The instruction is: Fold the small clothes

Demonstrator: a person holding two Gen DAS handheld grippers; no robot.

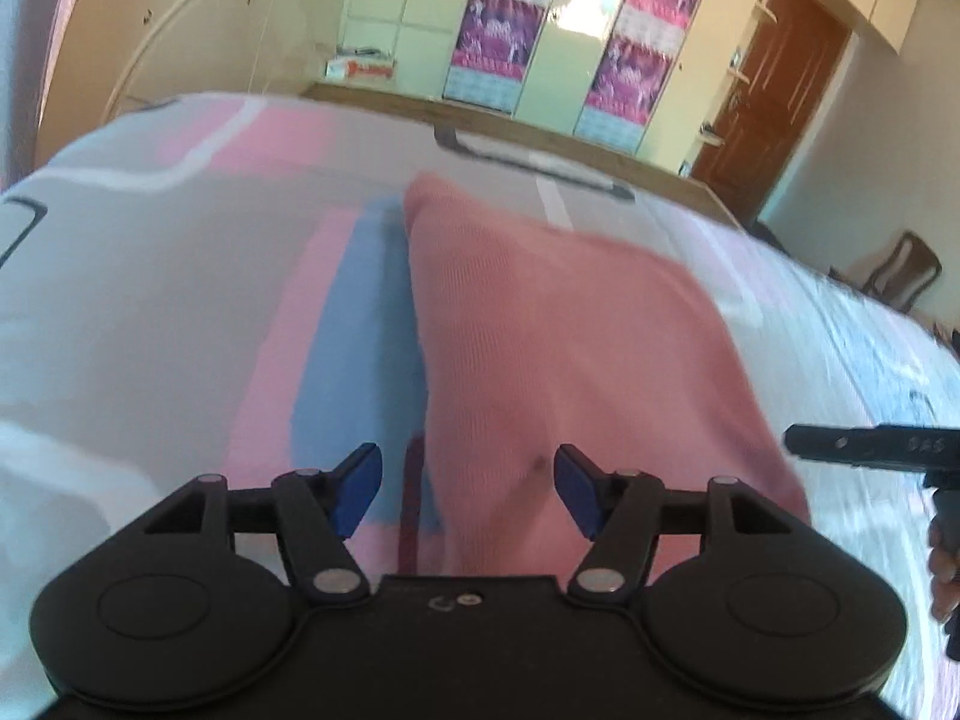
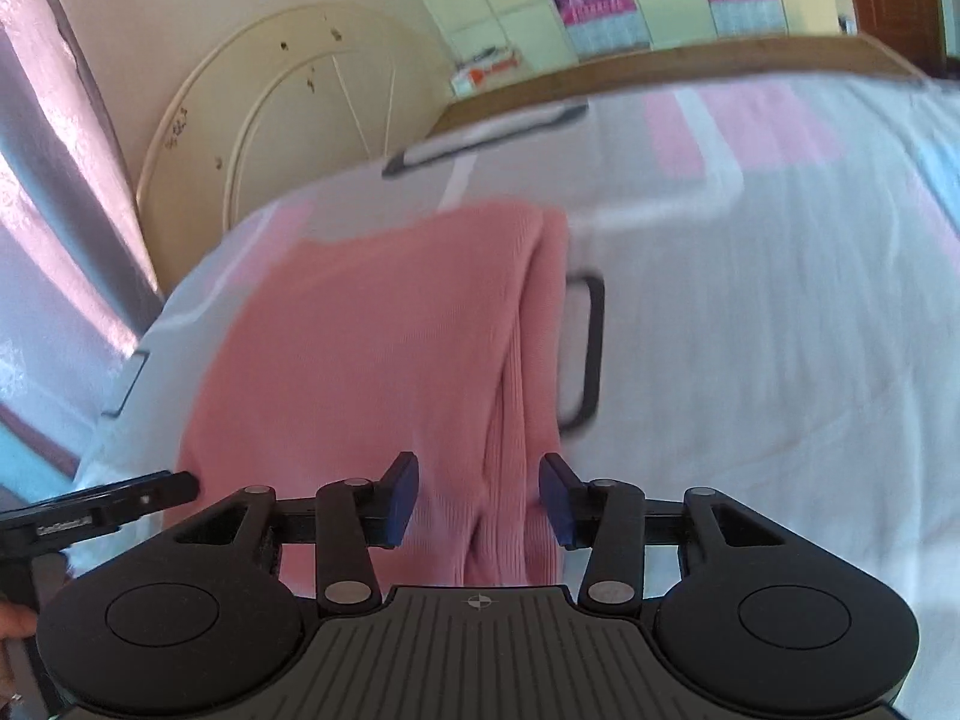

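Note:
A pink knitted garment (image 1: 552,324) lies flat on the bed, its near edge just under both grippers. My left gripper (image 1: 468,489) hovers above the garment's near left edge, jaws apart, blue pads (image 1: 360,489) clear of the cloth. In the right wrist view the same pink garment (image 2: 372,360) shows a doubled fold along its right side. My right gripper (image 2: 477,495) hangs over that folded near edge, jaws apart, nothing pinched between the pads (image 2: 555,498). Each gripper's tip shows at the edge of the other's view: the right gripper (image 1: 840,447) and the left gripper (image 2: 120,501).
The bed sheet (image 1: 150,276) is white with pink, blue and dark line patterns. A wooden bed rail (image 1: 540,132) runs along the far side. Beyond it stand pale wardrobes with pink posters (image 1: 498,30), a brown door (image 1: 780,96) and a chair (image 1: 906,270).

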